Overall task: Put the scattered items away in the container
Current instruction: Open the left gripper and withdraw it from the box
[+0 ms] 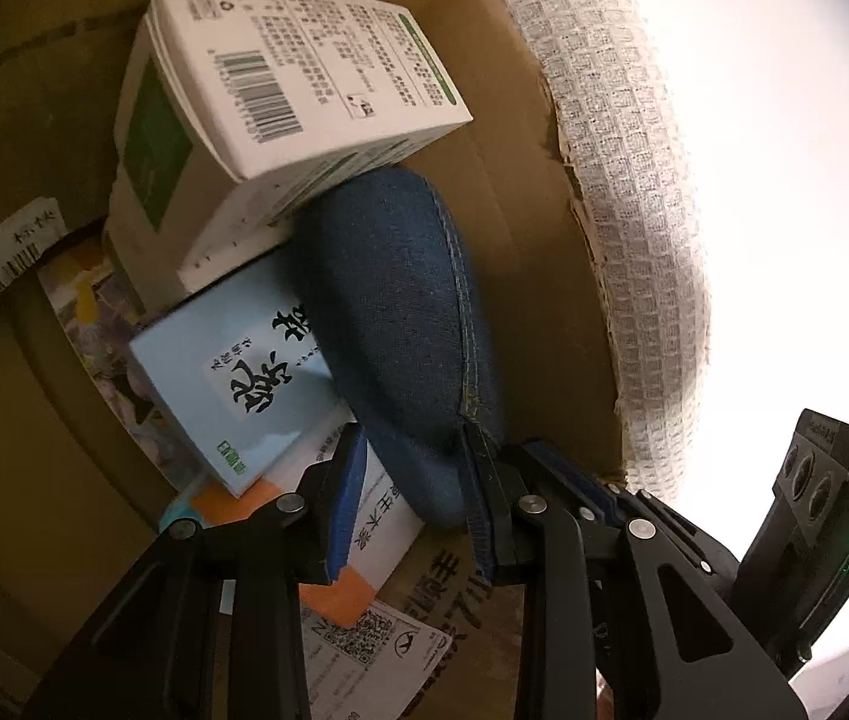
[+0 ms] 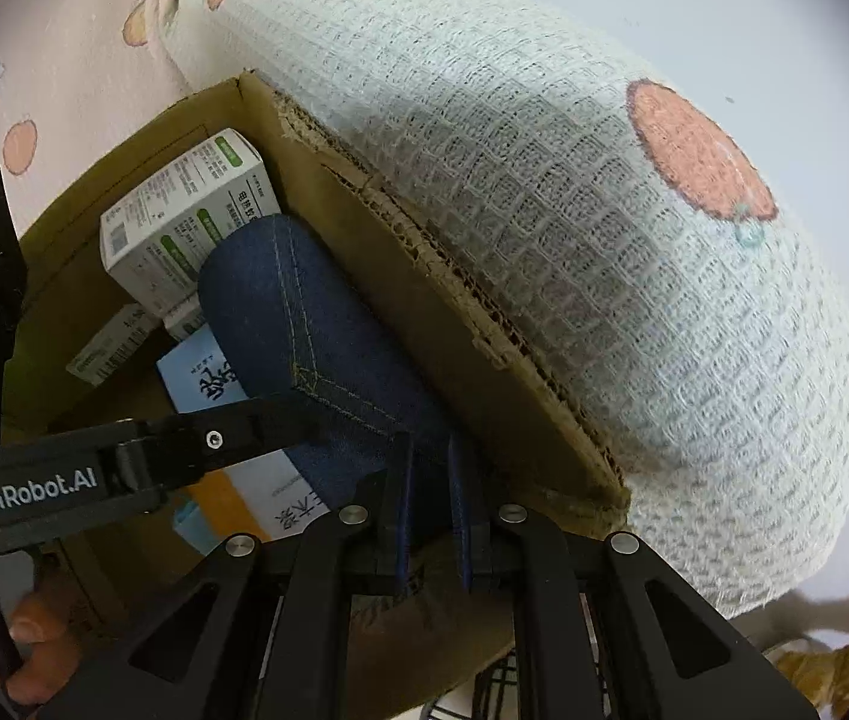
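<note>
A blue denim pouch (image 1: 388, 312) lies tilted inside the cardboard box (image 1: 520, 252), leaning on the box's right wall. My left gripper (image 1: 412, 510) is shut on the pouch's near end, one blue pad on each side. In the right wrist view the pouch (image 2: 280, 300) sits in the box (image 2: 424, 312), and the left gripper's finger (image 2: 232, 435) reaches it from the left. My right gripper (image 2: 431, 480) is shut just over the pouch's near end. Whether it pinches cloth I cannot tell.
In the box lie a white-and-green carton (image 1: 304, 78), a light blue carton (image 1: 232, 396) and a flat white-and-orange pack (image 1: 382, 540). A white waffle-weave cloth (image 2: 604, 300) bulges against the box's right wall. A hand (image 2: 34, 648) shows at the lower left.
</note>
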The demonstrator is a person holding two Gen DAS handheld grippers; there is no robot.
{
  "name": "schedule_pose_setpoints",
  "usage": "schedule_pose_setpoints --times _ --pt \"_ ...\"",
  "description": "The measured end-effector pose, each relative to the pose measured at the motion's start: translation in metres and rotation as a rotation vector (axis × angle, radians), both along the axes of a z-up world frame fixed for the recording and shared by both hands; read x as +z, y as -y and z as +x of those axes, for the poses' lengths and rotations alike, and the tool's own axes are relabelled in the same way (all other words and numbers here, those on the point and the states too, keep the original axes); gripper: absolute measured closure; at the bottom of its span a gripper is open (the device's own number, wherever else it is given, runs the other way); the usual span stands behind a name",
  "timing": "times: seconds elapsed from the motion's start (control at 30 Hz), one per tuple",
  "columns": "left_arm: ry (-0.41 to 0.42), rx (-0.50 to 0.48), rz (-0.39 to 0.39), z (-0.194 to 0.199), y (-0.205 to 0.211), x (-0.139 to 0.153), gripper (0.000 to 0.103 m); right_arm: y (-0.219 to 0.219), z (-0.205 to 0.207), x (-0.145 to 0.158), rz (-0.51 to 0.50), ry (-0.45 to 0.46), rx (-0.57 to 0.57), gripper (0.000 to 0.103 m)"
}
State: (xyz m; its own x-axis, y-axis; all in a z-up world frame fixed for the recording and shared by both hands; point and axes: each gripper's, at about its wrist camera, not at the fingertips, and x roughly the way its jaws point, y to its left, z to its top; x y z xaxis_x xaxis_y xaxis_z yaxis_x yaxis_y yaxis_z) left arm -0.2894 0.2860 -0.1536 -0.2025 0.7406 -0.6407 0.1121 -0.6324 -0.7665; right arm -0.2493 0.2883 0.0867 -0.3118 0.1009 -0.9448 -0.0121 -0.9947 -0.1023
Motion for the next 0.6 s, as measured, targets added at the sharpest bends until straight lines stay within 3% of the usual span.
schedule_pose_setpoints --times 0.33,0.47,0.6 --pt "-0.070 -0.041 -0.097 -0.010 -0.007 0.014 0.069 -0.002 -0.001 0.004 -0.019 0.016 -0.050 0.093" --pt "-0.160 -0.065 -0.154 -0.010 -0.007 0.031 0.058 -0.002 0.003 0.014 -0.142 0.030 -0.077 0.093" --pt "-0.192 -0.089 -0.163 -0.013 -0.005 0.043 0.051 0.012 0.008 0.028 -0.140 0.012 -0.037 0.093"
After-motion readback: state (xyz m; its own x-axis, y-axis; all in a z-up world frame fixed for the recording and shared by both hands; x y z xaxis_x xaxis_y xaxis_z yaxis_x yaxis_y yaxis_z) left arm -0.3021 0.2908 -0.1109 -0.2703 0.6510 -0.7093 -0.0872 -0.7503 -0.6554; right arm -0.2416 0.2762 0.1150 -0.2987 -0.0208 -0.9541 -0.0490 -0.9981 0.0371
